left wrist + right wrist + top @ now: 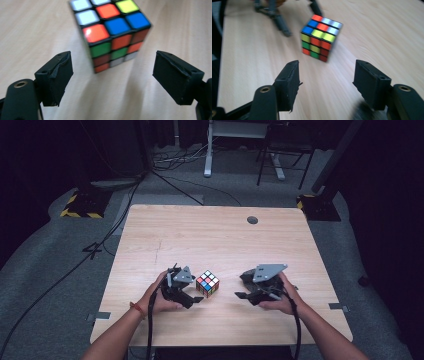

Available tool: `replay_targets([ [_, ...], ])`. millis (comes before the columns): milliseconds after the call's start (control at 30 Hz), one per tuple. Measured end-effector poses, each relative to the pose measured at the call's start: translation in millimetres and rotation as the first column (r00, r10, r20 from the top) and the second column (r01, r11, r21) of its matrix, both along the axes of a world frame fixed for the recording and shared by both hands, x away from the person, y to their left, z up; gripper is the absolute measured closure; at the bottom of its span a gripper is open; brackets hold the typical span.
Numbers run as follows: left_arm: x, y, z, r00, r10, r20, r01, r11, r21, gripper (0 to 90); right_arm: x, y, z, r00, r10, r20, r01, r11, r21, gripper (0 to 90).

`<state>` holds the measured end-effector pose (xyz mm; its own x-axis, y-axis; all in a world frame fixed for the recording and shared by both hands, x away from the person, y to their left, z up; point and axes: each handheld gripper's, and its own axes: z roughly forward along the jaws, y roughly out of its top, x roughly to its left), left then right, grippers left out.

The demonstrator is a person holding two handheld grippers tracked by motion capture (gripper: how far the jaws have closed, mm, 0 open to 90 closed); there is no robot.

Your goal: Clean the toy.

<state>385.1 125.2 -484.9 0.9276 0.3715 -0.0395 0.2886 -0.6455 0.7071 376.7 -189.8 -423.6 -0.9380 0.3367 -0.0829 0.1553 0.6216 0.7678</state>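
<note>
A scrambled puzzle cube sits on the wooden table, toward the near edge, about midway between the side edges. The left gripper is just beside it, jaws spread wide, gripping nothing. The right gripper stands a little apart on the cube's other side, jaws also released and empty.
</note>
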Motion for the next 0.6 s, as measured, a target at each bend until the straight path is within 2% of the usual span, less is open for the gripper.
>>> replay_targets([
  [33,-1.3,-2.8,-0.8,1.0,-0.003,0.004,0.003,1.0,0.005,15.9,0.6,-11.6,1.8,0.9995,-0.029,0.012,0.029,0.9996,0.004,36.5],
  [67,-2.7,-7.1,-1.3,0.9997,0.012,0.021,-0.012,0.9997,0.023,15.4,0.9,-18.4,2.6,0.9986,-0.049,0.02,0.049,0.9988,0.001,36.1],
  [100,-2.5,-10.2,-1.4,0.9995,0.023,0.02,-0.024,0.9994,0.026,16.0,1.5,-29.7,2.8,0.9962,-0.083,0.027,0.083,0.9966,0.0,35.7],
  [200,1.9,-15.4,-1.0,0.9984,0.056,0.008,-0.056,0.9984,-0.007,15.5,3.1,-52.7,-2.0,0.9875,-0.151,0.045,0.152,0.9879,-0.03,34.7],
  [300,5.7,-19.6,-1.5,0.9978,0.066,0.009,-0.065,0.9978,-0.013,15.9,7.5,-70.7,-12.3,0.9806,-0.195,0.019,0.196,0.9797,-0.045,34.3],
  [367,8.7,-24.5,-2.3,0.9976,0.07,0.006,-0.07,0.9975,-0.016,15.6,11.7,-77.5,-19.6,0.977,-0.213,0.005,0.213,0.9753,-0.059,34.7],
  [400,10.9,-27.5,-2.5,0.9975,0.07,0.013,-0.07,0.9975,-0.01,15.6,13.7,-80.2,-24.1,0.9767,-0.214,-0.022,0.212,0.9757,-0.054,36.6],
  [533,19.0,-35.7,-5.0,0.9977,0.068,0.002,-0.068,0.9973,-0.026,15.8,19.2,-82.0,-39.6,0.9745,-0.22,-0.046,0.216,0.9738,-0.071,36.7],
  [600,22.3,-37.8,-5.7,0.9989,0.045,0.007,-0.045,0.9988,-0.02,16.2,20.7,-80.6,-44.6,0.9743,-0.217,-0.058,0.213,0.9746,-0.068,37.1],
])
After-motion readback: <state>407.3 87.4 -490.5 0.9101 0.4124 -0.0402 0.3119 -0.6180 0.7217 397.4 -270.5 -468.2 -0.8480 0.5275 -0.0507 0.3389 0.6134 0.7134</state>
